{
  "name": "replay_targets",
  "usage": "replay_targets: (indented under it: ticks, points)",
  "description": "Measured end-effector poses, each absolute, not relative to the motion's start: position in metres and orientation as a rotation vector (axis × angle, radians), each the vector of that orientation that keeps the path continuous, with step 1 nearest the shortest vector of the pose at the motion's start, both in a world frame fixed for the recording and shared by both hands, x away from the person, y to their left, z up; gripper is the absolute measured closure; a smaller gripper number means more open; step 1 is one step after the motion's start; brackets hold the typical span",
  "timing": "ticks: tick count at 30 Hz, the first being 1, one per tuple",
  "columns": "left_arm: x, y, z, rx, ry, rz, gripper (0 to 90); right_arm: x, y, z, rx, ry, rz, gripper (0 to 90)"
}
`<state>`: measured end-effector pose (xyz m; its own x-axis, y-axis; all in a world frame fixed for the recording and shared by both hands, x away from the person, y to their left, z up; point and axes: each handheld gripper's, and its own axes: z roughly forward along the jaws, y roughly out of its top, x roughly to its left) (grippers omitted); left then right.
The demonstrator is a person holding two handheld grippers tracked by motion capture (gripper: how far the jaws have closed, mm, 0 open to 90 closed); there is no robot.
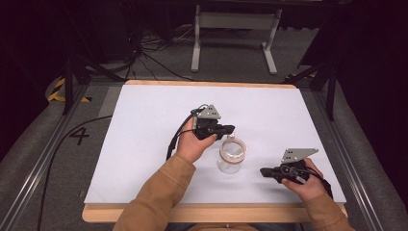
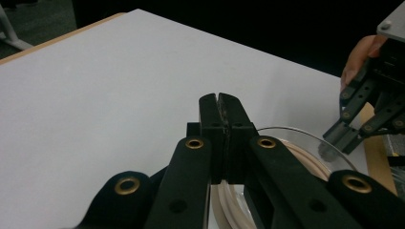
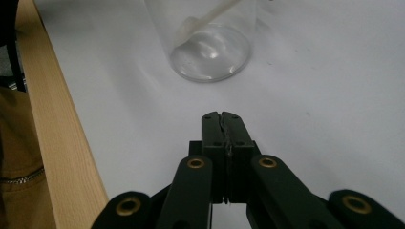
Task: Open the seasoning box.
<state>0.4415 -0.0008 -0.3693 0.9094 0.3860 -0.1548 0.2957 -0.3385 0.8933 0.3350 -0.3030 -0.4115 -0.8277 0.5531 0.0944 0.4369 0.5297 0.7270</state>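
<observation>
Clear glossy glass jar; matt white tabletop, wooden edge.

Wood-edged table, white sheet covering its top, clear glass jar standing on it

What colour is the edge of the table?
Light wood, seen best in the right gripper view.

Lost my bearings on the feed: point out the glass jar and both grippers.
glass jar (image 1: 231, 156), high view, on its clear wall.
left gripper (image 1: 228, 129), high view, at its closed jaw tips.
right gripper (image 1: 263, 172), high view, at its closed jaw tips.
</observation>
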Motion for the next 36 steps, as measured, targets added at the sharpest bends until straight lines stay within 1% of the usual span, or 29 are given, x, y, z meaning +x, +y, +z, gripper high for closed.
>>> replay_targets:
  ticks: [4, 14, 20, 27, 36]
  points:
    - [0.445, -0.003, -0.374, 1.958, 0.498, 0.102, 89.4, 0.333, -0.296, -0.41, 0.83, 2.627, 1.193, 90.0]
    - [0.448, -0.004, -0.378, 1.953, 0.502, 0.093, 88.9, 0.326, -0.279, -0.391, 0.767, 2.606, 1.309, 90.0]
    - [0.448, -0.004, -0.379, 1.95, 0.506, 0.092, 89.4, 0.321, -0.262, -0.372, 0.77, 2.555, 1.406, 90.0]
    - [0.449, -0.003, -0.38, 1.954, 0.51, 0.107, 89.6, 0.33, -0.244, -0.379, 0.817, 2.567, 1.36, 90.0]
    - [0.449, -0.004, -0.38, 1.952, 0.508, 0.111, 89.7, 0.332, -0.239, -0.382, 0.83, 2.579, 1.352, 90.0]
